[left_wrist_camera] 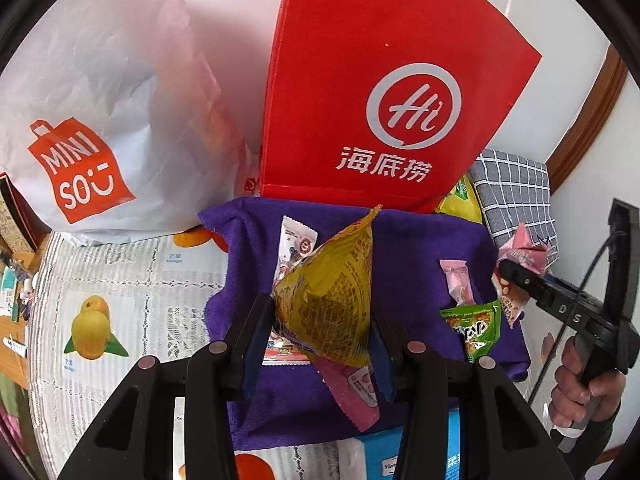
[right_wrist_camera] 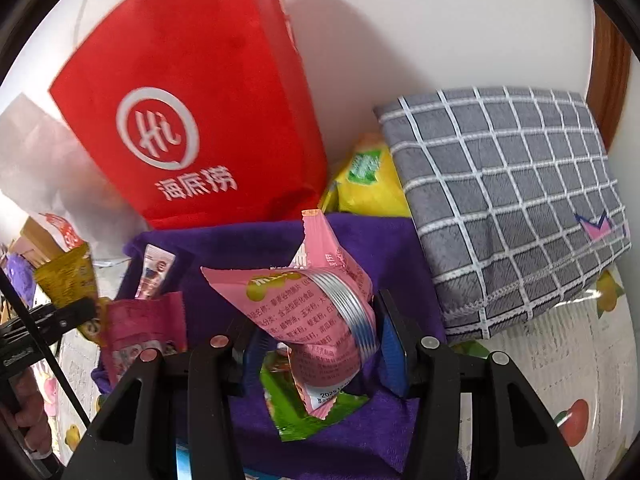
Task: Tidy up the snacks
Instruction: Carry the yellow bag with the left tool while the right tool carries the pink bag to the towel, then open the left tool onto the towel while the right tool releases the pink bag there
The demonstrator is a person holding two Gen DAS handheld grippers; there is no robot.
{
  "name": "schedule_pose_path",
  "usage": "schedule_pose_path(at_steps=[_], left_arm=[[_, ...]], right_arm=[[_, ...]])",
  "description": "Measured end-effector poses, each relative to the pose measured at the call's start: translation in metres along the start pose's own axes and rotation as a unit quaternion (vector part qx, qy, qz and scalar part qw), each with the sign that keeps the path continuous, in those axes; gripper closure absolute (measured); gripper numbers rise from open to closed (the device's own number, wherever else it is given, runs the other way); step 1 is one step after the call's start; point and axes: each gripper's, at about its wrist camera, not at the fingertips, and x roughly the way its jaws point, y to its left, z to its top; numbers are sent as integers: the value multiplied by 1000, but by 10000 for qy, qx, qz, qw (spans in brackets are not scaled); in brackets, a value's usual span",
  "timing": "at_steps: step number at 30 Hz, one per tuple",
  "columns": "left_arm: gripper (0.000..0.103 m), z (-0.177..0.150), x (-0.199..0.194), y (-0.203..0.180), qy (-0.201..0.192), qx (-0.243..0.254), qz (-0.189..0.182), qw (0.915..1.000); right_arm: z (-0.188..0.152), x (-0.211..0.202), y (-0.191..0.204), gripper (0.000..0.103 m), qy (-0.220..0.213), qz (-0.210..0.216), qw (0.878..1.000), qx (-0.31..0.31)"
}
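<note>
Left hand-held gripper [left_wrist_camera: 322, 320], yellow packet [left_wrist_camera: 328, 296] upright

blue box [left_wrist_camera: 384, 456] cut off at bottom edge; yellow bag [right_wrist_camera: 366, 184] half hidden behind red bag [right_wrist_camera: 192, 92]

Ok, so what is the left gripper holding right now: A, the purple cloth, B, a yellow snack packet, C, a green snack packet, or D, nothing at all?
B: in the left wrist view the left gripper is shut on the yellow snack packet, held above the purple cloth, while the green snack packet lies on that cloth.
</note>
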Motion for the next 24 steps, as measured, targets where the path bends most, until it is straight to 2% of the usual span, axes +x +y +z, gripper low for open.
schedule_pose_path(at_steps=[6,14,16,18,22,24], left_arm=[[60,2,16,-7,48,-25,-29,10000],[60,6,21,-36,-23,363,-21,9993],[58,4,22,-41,-7,467,59,9989],[55,1,24,-45,18,596,164,9981],[52,-5,26,-52,80,889,502,9947],[45,-9,26,-54,94,999,569,9933]], right_arm=[[-6,21,3,53,304,-111,9994,-87],[-11,32,14,52,483,-114,9984,-256],[-10,33,16,51,482,-102,9983,-296],[-10,33,18,46,497,-74,9983,-309],[-9,33,20,44,510,-107,9981,-343],[-8,31,20,44,500,-115,9981,-346]])
